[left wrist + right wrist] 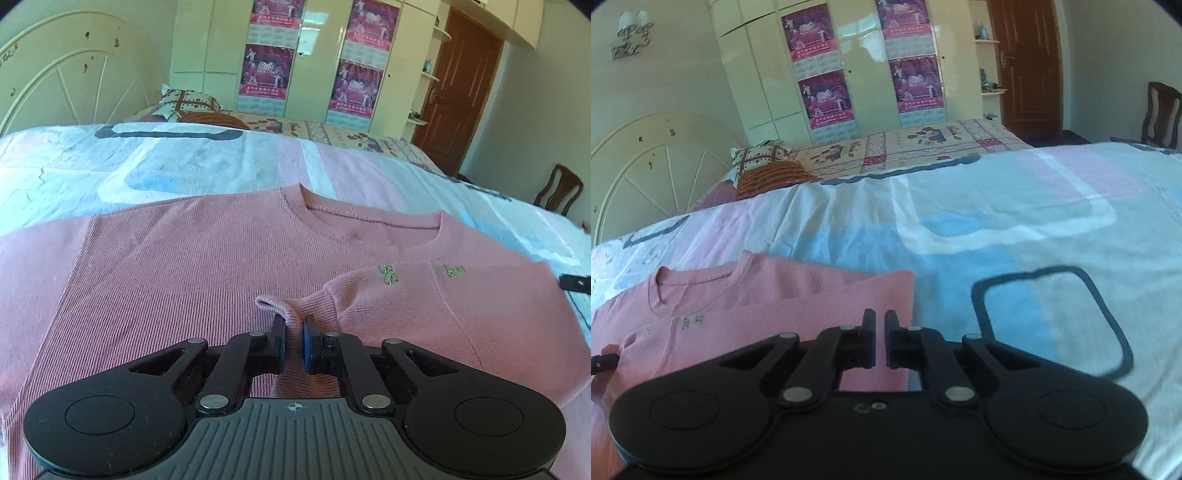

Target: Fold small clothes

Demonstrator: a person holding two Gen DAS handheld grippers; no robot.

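My left hand-held gripper [294, 332] pinches the ribbed cuff [271, 304] of a sleeve [354, 291] that is folded across the chest of a pink sweater [177, 266]. The sweater lies flat on the bed [207, 162], on a bedspread patterned in pale pink, blue and white blocks. It is a fine-ribbed knit with a round ribbed neckline [321, 218] and small green embroidered marks [388, 274] just below the collar. My right hand-held gripper [880, 325] hovers over the sweater's straight side edge [911, 314], its fingers drawn nearly together with a narrow gap between them and nothing held. From the right wrist view, the sweater [783, 295] sits to the left, with bare bedspread [1015, 221] to the right.
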